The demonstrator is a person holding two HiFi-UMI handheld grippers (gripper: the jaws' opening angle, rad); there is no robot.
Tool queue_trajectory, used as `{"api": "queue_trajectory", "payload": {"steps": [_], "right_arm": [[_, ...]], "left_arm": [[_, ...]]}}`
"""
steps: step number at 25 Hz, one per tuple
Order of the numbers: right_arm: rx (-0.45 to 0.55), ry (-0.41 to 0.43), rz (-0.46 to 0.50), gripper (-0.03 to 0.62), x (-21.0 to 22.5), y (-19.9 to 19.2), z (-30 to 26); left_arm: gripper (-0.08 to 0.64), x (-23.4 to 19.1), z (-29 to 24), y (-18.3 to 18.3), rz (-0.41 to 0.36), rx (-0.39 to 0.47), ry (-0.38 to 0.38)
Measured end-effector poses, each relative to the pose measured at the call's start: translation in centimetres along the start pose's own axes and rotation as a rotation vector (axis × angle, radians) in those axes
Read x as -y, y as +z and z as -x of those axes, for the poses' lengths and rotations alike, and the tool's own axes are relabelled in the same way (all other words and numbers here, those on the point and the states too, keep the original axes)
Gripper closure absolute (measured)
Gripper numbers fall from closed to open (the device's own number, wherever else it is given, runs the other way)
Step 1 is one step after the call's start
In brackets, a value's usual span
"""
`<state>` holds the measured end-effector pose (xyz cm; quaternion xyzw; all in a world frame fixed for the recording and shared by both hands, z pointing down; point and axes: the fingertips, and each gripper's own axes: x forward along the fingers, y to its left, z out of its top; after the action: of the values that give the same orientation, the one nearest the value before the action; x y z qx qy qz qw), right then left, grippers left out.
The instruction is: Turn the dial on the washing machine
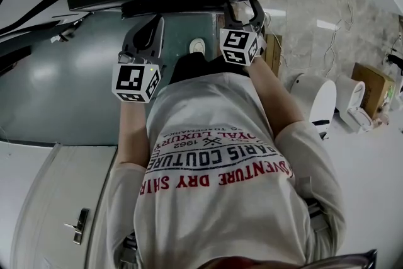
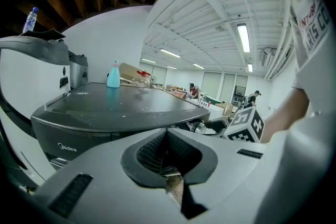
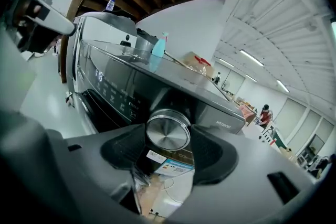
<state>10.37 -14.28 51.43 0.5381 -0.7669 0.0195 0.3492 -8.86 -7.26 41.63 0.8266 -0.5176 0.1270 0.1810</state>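
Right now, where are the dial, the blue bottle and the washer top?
dial point(image 3: 168, 132): right gripper view, middle of its shiny round face.
blue bottle point(image 2: 113, 78): left gripper view, on its body.
washer top point(image 2: 126, 103): left gripper view, bare grey lid surface.

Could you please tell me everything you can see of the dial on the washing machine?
The dial is a round knob with a brushed silver face and a shiny rim, metal by its look. It stands out from the dark front panel of the washing machine. It sits between the two dark pads of the right tool, which seem to press on its sides.
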Motion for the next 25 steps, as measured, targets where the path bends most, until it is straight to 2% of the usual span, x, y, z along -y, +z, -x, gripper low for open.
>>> {"api": "queue_trajectory", "payload": {"steps": [3, 10, 13, 17, 20, 25], "right_arm": [[-0.007, 0.033, -0.078, 0.31, 0.0, 0.1, -0.1], [0.004, 0.166, -0.363, 0.31, 0.8, -0.4, -0.2], [0.021, 0.212, -0.394, 0.31, 0.8, -0.5, -0.2], [0.04, 0.217, -0.414, 0.308, 1.0, -0.5, -0.2], [0.058, 0.154, -0.336, 0.298, 1.1, -0.2, 0.3], [0.089, 0.043, -0.01, 0.273, -0.2, 0.0, 0.7]], "left_arm": [[0.545, -0.2, -0.2, 0.0, -0.001, 0.0, 0.001], [0.545, 0.1, -0.5, 0.3, 0.0, 0.008, -0.002], [0.545, 0.2, -0.6, 0.4, -0.001, 0.008, -0.001], [0.545, 0.3, -0.6, 0.4, -0.002, 0.007, 0.0], [0.545, 0.4, -0.4, 0.1, -0.002, 0.001, 0.003], [0.545, 0.3, -0.1, -0.3, 0.004, -0.009, 0.011]]}}
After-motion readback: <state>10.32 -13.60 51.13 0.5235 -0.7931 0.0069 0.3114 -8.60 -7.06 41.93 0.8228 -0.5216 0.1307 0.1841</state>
